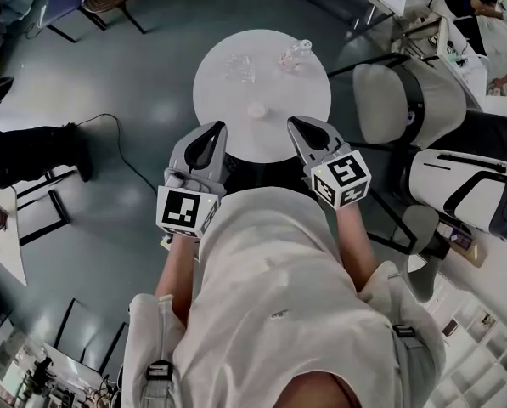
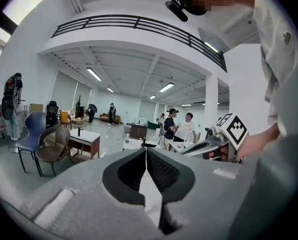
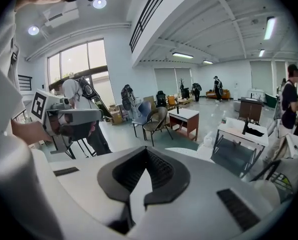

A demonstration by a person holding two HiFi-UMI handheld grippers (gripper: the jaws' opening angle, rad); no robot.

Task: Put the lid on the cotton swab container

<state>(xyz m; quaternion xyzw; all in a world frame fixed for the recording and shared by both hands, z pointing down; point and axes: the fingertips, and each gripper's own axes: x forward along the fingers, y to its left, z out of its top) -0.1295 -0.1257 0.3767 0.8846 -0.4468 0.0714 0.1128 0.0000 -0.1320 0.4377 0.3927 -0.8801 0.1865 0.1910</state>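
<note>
Both grippers: left gripper (image 1: 205, 145) and right gripper (image 1: 311, 134) sit low centre of the head view, jaws pressed together, nothing held
Container: clear piece at upper centre of the round tabletop (image 1: 223, 130), likely the cotton swab container (image 1: 240, 65); too small to be sure
Lid: pale disc just below it, probably the lid (image 1: 257, 109), lying apart
Doing it well: spread one gripper first, take the disc by its rim, keep it level, steady the container with the other

Matt table (image 1: 266, 143) bears a seemingly clear-plastic container (image 1: 294, 55).
</note>
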